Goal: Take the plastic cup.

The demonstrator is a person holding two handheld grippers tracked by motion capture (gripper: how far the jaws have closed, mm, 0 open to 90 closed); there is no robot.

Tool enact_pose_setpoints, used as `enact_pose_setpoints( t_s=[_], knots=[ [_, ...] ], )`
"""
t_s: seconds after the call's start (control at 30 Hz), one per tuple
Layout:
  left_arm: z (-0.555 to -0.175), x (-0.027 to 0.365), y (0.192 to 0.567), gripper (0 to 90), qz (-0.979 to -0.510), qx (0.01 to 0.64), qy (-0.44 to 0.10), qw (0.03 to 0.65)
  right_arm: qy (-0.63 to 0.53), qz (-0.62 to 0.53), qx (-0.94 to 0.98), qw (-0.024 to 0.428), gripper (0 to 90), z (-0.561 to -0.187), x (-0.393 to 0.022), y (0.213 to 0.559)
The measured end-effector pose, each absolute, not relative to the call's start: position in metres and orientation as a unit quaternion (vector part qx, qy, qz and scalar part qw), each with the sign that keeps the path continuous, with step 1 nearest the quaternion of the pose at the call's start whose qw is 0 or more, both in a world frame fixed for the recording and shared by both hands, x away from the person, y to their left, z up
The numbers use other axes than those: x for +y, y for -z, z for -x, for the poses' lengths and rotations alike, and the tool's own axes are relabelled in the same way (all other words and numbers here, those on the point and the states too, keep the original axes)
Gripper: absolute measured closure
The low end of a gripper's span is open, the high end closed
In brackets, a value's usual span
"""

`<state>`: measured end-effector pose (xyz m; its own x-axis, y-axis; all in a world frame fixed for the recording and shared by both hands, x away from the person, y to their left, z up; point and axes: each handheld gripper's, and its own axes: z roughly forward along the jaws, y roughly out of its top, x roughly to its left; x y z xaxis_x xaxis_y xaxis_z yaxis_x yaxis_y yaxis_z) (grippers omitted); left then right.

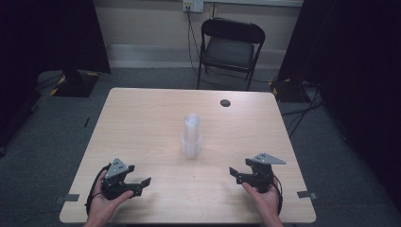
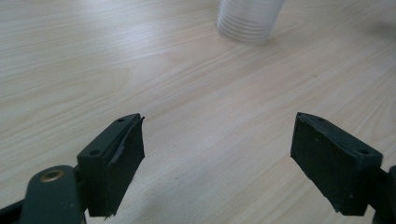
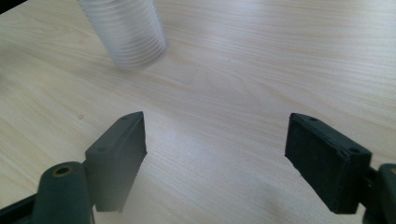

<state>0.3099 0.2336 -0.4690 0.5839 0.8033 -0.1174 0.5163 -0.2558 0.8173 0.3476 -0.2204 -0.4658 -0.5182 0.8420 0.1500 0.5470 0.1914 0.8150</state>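
Observation:
A stack of clear plastic cups (image 1: 191,136) stands upside down near the middle of the light wooden table (image 1: 142,118). Its ribbed rims show at the top of the left gripper view (image 2: 249,21) and the right gripper view (image 3: 128,32). My left gripper (image 1: 144,183) rests in a hand near the table's front left, jaws open with bare wood between them (image 2: 217,158). My right gripper (image 1: 234,173) is held at the front right, also open and holding nothing (image 3: 215,156). Both point inward, well short of the cups.
A small dark round cap (image 1: 225,102) sits in the table's far right. A black folding chair (image 1: 231,49) stands behind the table. Tape marks (image 1: 307,194) lie on the floor by the front corners.

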Motion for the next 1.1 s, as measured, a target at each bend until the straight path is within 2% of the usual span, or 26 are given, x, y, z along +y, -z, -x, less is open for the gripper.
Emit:
enact_pose_setpoints(
  t_s=[0.2, 0.53, 0.7, 1.1],
  knots=[
    [-0.311, 0.232, 0.469, 17.8, -0.778, 0.423, -0.165, 0.435, -0.452, -0.46, 0.747, 0.16, 26.9, -0.345, -0.22, 0.464],
    [-0.314, 0.232, 0.47, 17.8, -0.778, 0.423, -0.168, 0.433, -0.459, -0.442, 0.756, 0.149, 25.8, -0.346, -0.216, 0.456],
    [-0.311, 0.231, 0.469, 17.8, -0.783, 0.415, -0.173, 0.431, -0.468, -0.428, 0.761, 0.139, 20.7, -0.346, -0.21, 0.45],
    [-0.311, 0.229, 0.469, 17.8, -0.785, 0.413, -0.172, 0.429, -0.485, -0.385, 0.771, 0.15, 27.7, -0.349, -0.187, 0.436]
  ],
)
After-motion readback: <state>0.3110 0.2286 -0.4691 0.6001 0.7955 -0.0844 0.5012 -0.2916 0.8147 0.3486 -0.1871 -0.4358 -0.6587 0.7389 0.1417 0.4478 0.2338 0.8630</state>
